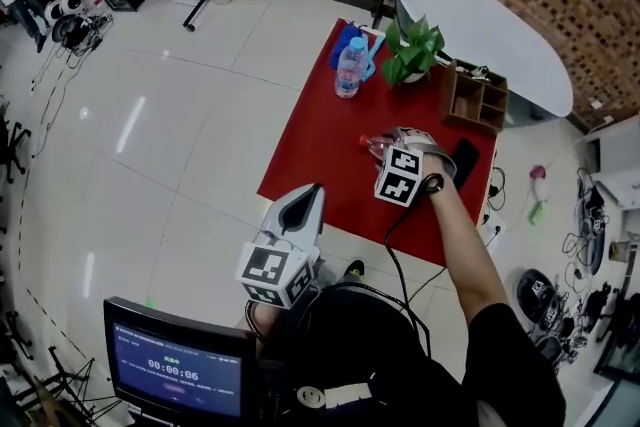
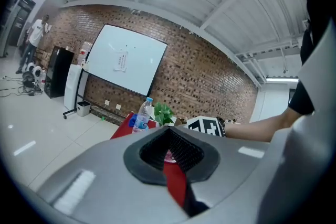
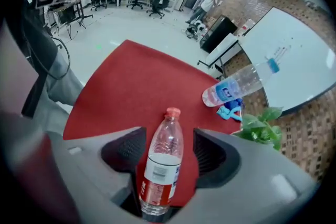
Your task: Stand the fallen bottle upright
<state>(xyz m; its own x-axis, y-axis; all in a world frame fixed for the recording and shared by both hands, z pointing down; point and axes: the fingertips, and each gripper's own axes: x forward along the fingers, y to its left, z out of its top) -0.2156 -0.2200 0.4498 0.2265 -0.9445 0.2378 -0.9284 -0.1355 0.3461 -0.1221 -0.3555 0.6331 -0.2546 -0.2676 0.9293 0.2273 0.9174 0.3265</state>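
A clear bottle with a red cap and red label (image 1: 372,146) lies on its side on the red cloth (image 1: 320,145). My right gripper (image 1: 402,139) points steeply down over it. In the right gripper view the bottle (image 3: 160,162) lies lengthwise between the jaws of that gripper (image 3: 169,149), cap pointing away; the pads stand open with a gap on each side. My left gripper (image 1: 304,202) hangs off the cloth's near edge, jaws together on nothing; in its own view it (image 2: 170,139) shows only a thin red sliver between the jaws.
An upright blue-capped bottle (image 1: 349,68) stands at the cloth's far end beside a blue object (image 1: 352,39) and a potted plant (image 1: 414,50). A wooden organiser (image 1: 475,98) and a black flat object (image 1: 465,159) sit at the right edge. A white oval table (image 1: 480,25) lies beyond.
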